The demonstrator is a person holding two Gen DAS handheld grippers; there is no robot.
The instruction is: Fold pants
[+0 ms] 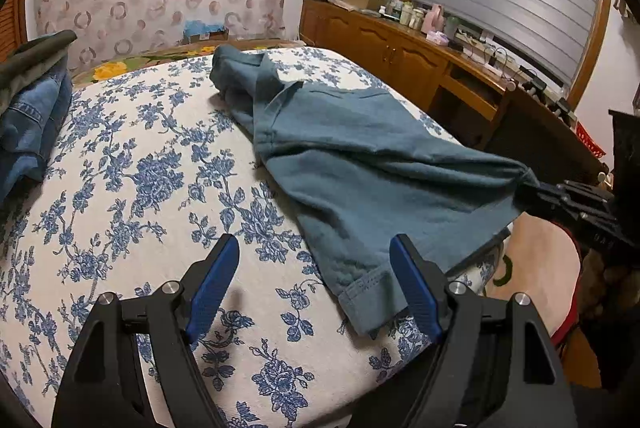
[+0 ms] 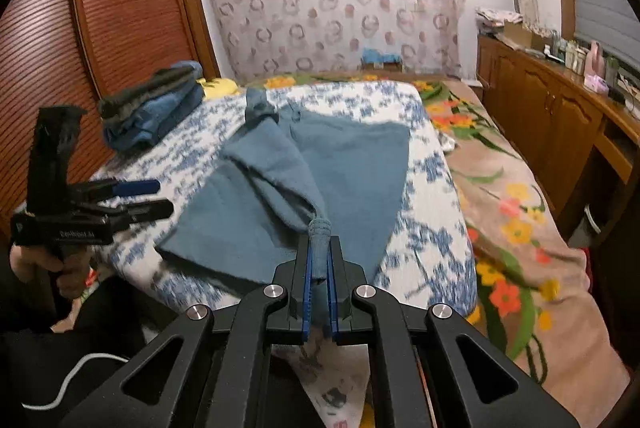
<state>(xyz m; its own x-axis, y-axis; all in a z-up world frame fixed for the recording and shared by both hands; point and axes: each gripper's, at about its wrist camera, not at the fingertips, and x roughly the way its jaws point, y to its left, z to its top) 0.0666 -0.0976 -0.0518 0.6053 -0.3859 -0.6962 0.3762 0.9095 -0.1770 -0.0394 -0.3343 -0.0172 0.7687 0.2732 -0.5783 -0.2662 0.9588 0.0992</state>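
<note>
Pinching bunched cuff of teal pants (image 2: 320,164), right gripper (image 2: 319,268) risks slip; left gripper (image 1: 314,284) spread, empty, hem just ahead.

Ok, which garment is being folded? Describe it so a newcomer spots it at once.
Find the blue-flowered white bedspread on the bed. Spread across its middle lie the plain teal fleece pants, one bunched end pinched in the right gripper. Unlike the stacked denim and dark clothes at the bed's edge, they lie unfolded.

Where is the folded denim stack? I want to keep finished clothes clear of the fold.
The folded denim stack sits at the left edge of the floral bed cover in the left wrist view, well apart from the teal pants.
</note>
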